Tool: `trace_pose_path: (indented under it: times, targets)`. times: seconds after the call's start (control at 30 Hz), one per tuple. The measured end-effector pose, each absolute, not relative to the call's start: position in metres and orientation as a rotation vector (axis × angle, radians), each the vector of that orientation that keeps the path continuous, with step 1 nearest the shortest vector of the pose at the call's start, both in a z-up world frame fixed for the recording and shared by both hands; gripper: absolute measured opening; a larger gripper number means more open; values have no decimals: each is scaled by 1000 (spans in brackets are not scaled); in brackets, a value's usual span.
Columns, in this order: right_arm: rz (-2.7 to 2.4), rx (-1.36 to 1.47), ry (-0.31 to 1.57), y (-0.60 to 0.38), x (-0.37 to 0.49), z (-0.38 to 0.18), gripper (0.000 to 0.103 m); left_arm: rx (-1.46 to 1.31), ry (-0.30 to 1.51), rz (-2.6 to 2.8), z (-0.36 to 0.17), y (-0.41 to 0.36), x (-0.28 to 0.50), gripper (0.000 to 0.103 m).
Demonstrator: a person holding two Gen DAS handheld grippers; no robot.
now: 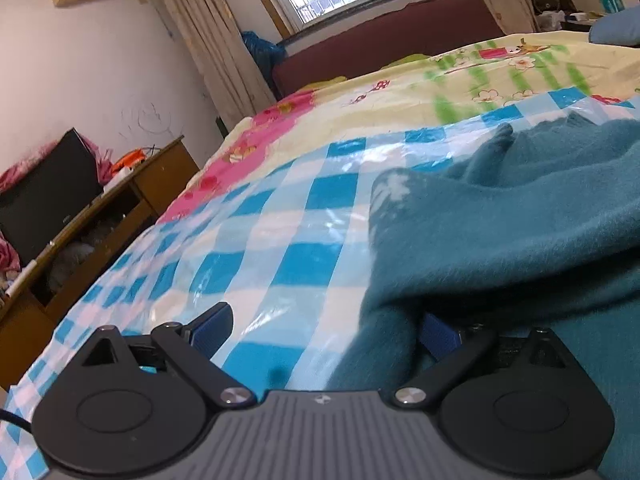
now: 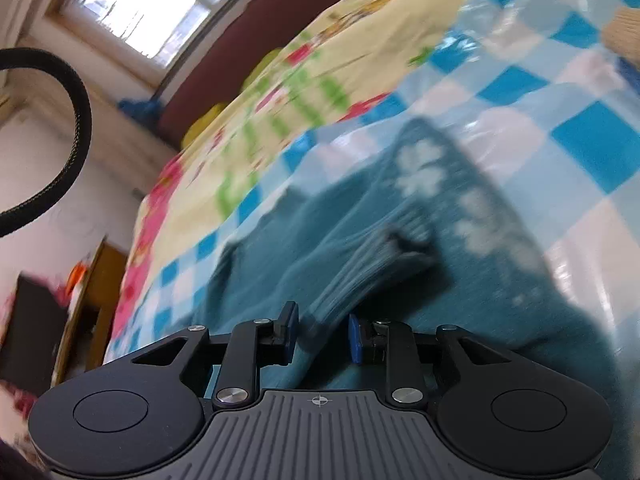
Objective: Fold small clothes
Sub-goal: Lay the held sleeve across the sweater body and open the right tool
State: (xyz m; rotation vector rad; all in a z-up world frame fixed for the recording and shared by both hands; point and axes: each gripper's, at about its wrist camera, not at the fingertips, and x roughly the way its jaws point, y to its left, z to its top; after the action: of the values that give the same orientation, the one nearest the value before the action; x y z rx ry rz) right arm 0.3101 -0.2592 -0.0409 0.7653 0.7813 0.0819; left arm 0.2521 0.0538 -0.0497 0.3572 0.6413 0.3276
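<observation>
A teal knitted sweater (image 1: 500, 232) with pale flower marks lies on a blue-and-white checked plastic sheet (image 1: 280, 240) on the bed. My left gripper (image 1: 324, 328) is open wide at the sweater's left edge; a fold of the knit drapes over its right finger (image 1: 438, 334), the left finger (image 1: 214, 320) is over bare sheet. In the right wrist view the sweater (image 2: 360, 220) fills the middle, blurred. My right gripper (image 2: 322, 338) has its jaws partly closed around a ribbed fold of the sweater; I cannot tell if the pads pinch it.
A floral bedspread (image 1: 360, 100) covers the bed beyond the sheet. A dark red headboard (image 1: 380, 40) and a window stand behind. A wooden desk (image 1: 100, 216) with a black box stands left of the bed. A black cable (image 2: 76, 120) loops at left.
</observation>
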Motion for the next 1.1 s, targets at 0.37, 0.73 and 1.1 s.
trace_pose_path:
  times: [0.37, 0.73, 1.1]
  targets:
    - [21, 519, 764, -258, 287, -29, 23, 301, 704, 325, -40, 89, 177, 103]
    - [123, 400, 766, -235, 246, -11, 30, 343, 633, 327, -32, 81, 191, 103]
    - [48, 334, 761, -251, 247, -18, 30, 409, 619, 389, -51, 70, 273, 103]
